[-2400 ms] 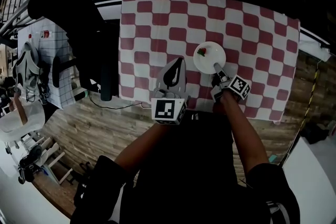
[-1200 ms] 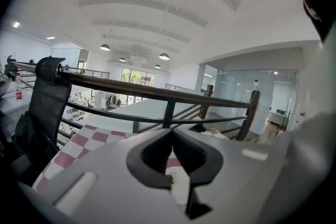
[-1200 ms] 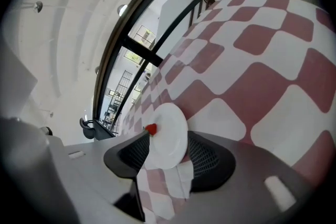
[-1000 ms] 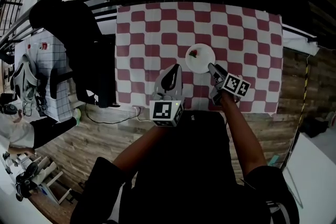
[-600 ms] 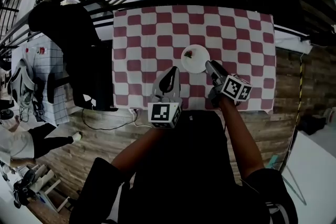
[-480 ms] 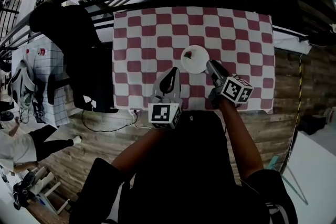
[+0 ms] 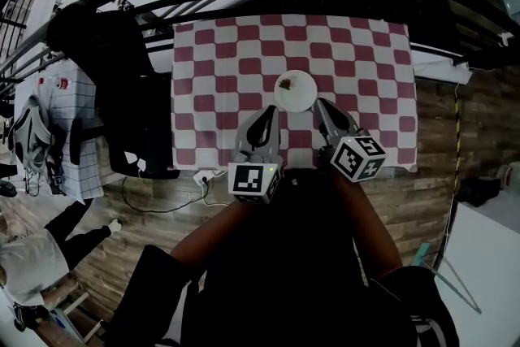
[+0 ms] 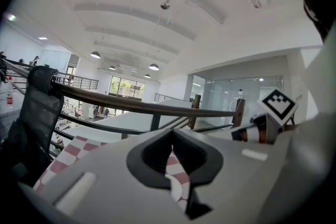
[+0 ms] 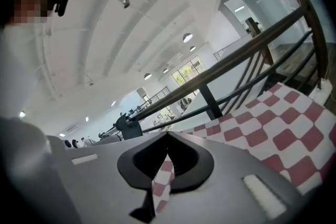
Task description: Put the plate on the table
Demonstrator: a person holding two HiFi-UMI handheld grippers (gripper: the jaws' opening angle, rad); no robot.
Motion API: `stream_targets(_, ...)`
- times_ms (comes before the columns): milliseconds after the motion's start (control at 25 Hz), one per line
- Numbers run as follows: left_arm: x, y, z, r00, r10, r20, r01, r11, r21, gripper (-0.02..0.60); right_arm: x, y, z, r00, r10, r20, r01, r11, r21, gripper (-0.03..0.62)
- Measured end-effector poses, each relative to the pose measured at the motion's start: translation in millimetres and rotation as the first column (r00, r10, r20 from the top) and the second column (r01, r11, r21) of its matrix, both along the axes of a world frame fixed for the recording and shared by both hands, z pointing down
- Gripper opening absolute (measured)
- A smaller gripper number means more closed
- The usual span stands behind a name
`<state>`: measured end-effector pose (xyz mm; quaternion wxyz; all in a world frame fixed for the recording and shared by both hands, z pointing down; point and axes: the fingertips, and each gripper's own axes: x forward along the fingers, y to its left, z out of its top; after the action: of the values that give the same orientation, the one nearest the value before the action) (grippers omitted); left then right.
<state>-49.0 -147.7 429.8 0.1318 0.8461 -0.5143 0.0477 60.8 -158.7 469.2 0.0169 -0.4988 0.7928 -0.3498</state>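
The plate sat mid-table on the checked cloth, clear of every edge, perhaps carrying food. The left gripper and right gripper hung closed, empty, just short of it.

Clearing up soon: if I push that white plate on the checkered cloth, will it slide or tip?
The plate looks flat and rigid, so probably won't tip. On the tablecloth it may drag fabric rather than slide. The small red item on it might shift.
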Motion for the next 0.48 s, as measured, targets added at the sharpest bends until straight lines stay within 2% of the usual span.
stream_targets(200, 0, 12, -9, 1.0, 0.005, 0.023, -0.006, 0.999, 0.032, 0.011, 3, 16, -33, 0.976, 0.074, -0.205, -0.054, 0.993, 0.105, 0.0)
stream_targets(480, 3, 26, -20, 1.0, 0.01, 0.018, -0.011, 0.999, 0.045, 0.01, -8, 38, -63, 0.938, 0.114, -0.327, -0.035, 0.97, 0.239, -0.001)
